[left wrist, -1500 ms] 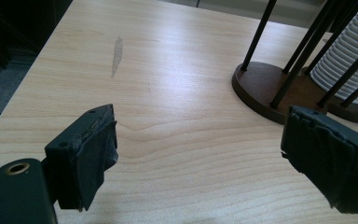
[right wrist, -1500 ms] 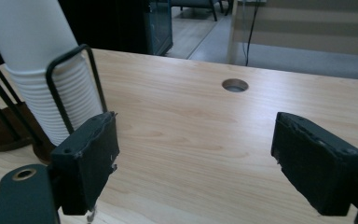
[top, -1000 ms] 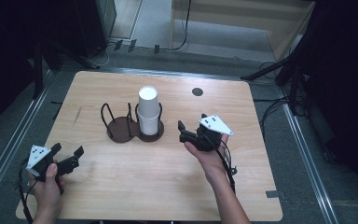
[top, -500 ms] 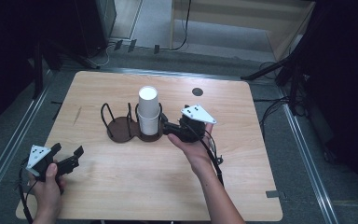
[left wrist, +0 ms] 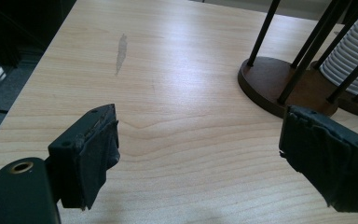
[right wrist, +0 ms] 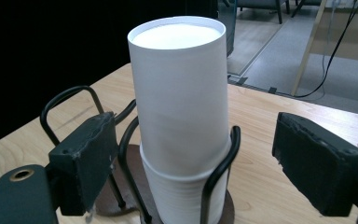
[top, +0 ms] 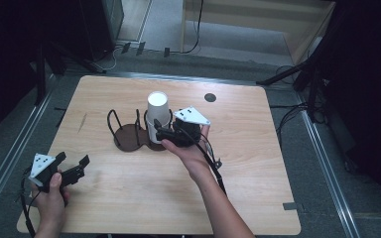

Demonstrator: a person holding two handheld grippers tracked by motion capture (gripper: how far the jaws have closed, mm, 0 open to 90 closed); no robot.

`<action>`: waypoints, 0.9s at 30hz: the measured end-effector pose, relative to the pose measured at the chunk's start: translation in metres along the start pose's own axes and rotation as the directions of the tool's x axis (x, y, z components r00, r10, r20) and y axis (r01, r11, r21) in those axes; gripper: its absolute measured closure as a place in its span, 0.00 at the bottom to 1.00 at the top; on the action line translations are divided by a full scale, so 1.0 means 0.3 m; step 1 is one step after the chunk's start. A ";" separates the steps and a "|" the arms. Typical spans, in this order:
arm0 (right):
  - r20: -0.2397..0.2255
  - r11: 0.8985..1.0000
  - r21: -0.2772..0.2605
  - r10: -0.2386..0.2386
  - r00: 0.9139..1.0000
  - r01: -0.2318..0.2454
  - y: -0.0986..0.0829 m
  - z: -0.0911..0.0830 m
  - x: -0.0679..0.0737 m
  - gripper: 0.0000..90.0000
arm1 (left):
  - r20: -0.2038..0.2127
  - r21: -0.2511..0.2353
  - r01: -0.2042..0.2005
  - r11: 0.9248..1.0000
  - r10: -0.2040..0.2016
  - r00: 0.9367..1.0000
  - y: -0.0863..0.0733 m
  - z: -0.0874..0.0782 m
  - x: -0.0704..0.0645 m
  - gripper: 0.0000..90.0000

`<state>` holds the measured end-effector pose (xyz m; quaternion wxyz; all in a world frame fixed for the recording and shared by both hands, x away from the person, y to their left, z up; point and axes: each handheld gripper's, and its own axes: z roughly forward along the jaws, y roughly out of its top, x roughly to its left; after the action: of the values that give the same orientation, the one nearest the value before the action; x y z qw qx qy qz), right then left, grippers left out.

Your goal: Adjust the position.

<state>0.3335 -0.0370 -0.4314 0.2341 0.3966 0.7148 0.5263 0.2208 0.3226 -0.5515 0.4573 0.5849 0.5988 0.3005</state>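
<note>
Wooden tabletop (top: pixel 258 163) carries a dark brown two-ring cup holder (top: pixel 131 135) with black wire hoops, placed near the middle. A stack of white paper cups (top: pixel 157 115) stands upright in the holder's right-hand ring; the left-hand ring holds nothing. In the right gripper view, the stack (right wrist: pixel 182 121) rises between the black wire hoops, its top cup standing well above the ribbed rims of the cups below. The right gripper (top: pixel 159 133) is held just beside the stack on its right, at mid height, with its jaws spread wide apart on either side of the stack and not touching it. The left gripper (top: pixel 72 167) is held low over the near left part of the tabletop, well apart from the holder; its jaws are released and grasp nothing. In the left gripper view, the holder's base (left wrist: pixel 279 86) and the ribbed side of the stack (left wrist: pixel 349 49) appear at upper right. A small round dark mark (top: pixel 210 97) lies on the tabletop beyond the holder, toward the far edge. A faint pale scuff (left wrist: pixel 120 52) marks the wood on the left side.
</note>
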 end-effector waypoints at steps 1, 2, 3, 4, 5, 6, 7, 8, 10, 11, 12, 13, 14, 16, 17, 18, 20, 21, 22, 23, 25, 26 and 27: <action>0.000 1.000 0.002 0.012 1.000 -0.012 0.001 0.020 0.003 0.16 | -0.002 0.000 0.000 1.000 0.000 1.000 0.000 0.001 -0.001 0.14; 0.000 1.000 0.002 0.012 1.000 -0.012 0.001 0.020 0.003 0.16 | -0.002 0.000 0.000 1.000 0.000 1.000 0.000 0.001 -0.001 0.14; 0.000 1.000 0.002 0.016 1.000 -0.016 0.002 0.029 0.004 0.16 | -0.003 0.001 -0.001 1.000 0.001 1.000 0.000 0.001 -0.002 0.14; 0.003 1.000 0.002 0.017 1.000 -0.017 0.000 0.049 0.009 0.16 | -0.005 0.004 -0.002 1.000 0.002 1.000 0.000 0.001 -0.002 0.14; 0.003 1.000 0.002 0.017 1.000 -0.017 0.000 0.049 0.009 0.16 | -0.005 0.004 -0.002 1.000 0.002 1.000 0.000 0.001 -0.002 0.14; 0.009 1.000 0.011 0.008 1.000 -0.008 -0.004 0.069 0.016 0.16 | -0.005 0.004 -0.001 1.000 0.001 1.000 0.000 0.001 -0.001 0.14; 0.009 1.000 0.011 0.008 1.000 -0.008 -0.004 0.069 0.016 0.16 | -0.005 0.004 -0.001 1.000 0.001 1.000 0.000 0.001 -0.001 0.14; 0.014 1.000 0.017 -0.005 1.000 0.005 -0.007 0.081 0.020 0.17 | -0.004 0.003 0.000 1.000 0.000 1.000 0.000 0.001 -0.001 0.14; 0.008 1.000 0.022 -0.015 1.000 0.015 -0.012 0.101 0.028 0.19 | 0.000 0.004 0.003 1.000 -0.003 1.000 0.000 0.002 0.000 0.14; 0.009 1.000 0.021 -0.009 1.000 0.008 -0.012 0.107 0.029 0.20 | 0.001 0.005 0.003 1.000 -0.003 1.000 0.000 0.002 0.000 0.15; 0.012 1.000 0.020 -0.003 1.000 0.003 -0.012 0.112 0.030 0.20 | 0.002 0.007 0.002 1.000 -0.002 1.000 0.001 0.002 0.001 0.15; 0.012 1.000 0.020 -0.003 1.000 0.003 -0.012 0.112 0.030 0.20 | 0.002 0.007 0.002 1.000 -0.002 1.000 0.001 0.002 0.001 0.15; 0.009 1.000 0.016 0.007 1.000 -0.007 -0.011 0.122 0.034 0.21 | 0.003 0.010 0.003 1.000 -0.003 1.000 0.001 0.003 0.002 0.15; 0.011 1.000 0.016 0.007 1.000 -0.007 -0.010 0.126 0.035 0.21 | 0.004 0.011 0.004 1.000 -0.004 1.000 0.001 0.004 0.002 0.15; 0.019 1.000 0.017 0.005 1.000 -0.005 -0.009 0.133 0.037 0.22 | 0.005 0.012 0.003 1.000 -0.003 1.000 0.002 0.004 0.002 0.15; 0.026 1.000 0.019 0.003 1.000 -0.003 -0.009 0.144 0.036 0.23 | 0.006 0.014 0.002 1.000 -0.002 1.000 0.002 0.004 0.003 0.15; 0.029 1.000 0.019 0.006 1.000 -0.007 -0.009 0.149 0.037 0.23 | 0.006 0.010 0.003 1.000 -0.003 1.000 0.002 0.004 0.003 0.15; 0.039 1.000 0.016 -0.002 0.999 0.001 -0.008 0.154 0.036 0.26 | 0.007 0.010 0.003 1.000 -0.003 1.000 0.002 0.004 0.003 0.15; 0.050 1.000 0.010 0.000 0.999 -0.001 -0.006 0.157 0.038 0.28 | 0.008 0.008 0.001 1.000 -0.001 1.000 0.002 0.003 0.002 0.15; 0.050 1.000 0.010 0.000 0.999 -0.001 -0.006 0.157 0.038 0.28 | 0.008 0.008 0.001 1.000 -0.001 1.000 0.002 0.003 0.002 0.15; 0.055 1.000 0.010 -0.004 0.998 0.004 -0.004 0.162 0.038 0.28 | 0.008 0.009 0.000 1.000 0.000 1.000 0.002 0.004 0.002 0.15; 0.055 1.000 0.008 -0.005 0.998 0.004 -0.004 0.166 0.038 0.27 | 0.008 0.008 0.000 1.000 0.000 1.000 0.002 0.004 0.002 0.15; 0.053 1.000 0.010 0.001 0.999 -0.001 -0.004 0.172 0.037 0.27 | 0.009 0.009 0.001 1.000 -0.001 1.000 0.002 0.004 0.003 0.15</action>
<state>0.3655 0.0011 -0.4491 0.2507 0.4120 0.7107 0.5122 0.2224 0.3234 -0.5516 0.4573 0.5880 0.5984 0.2950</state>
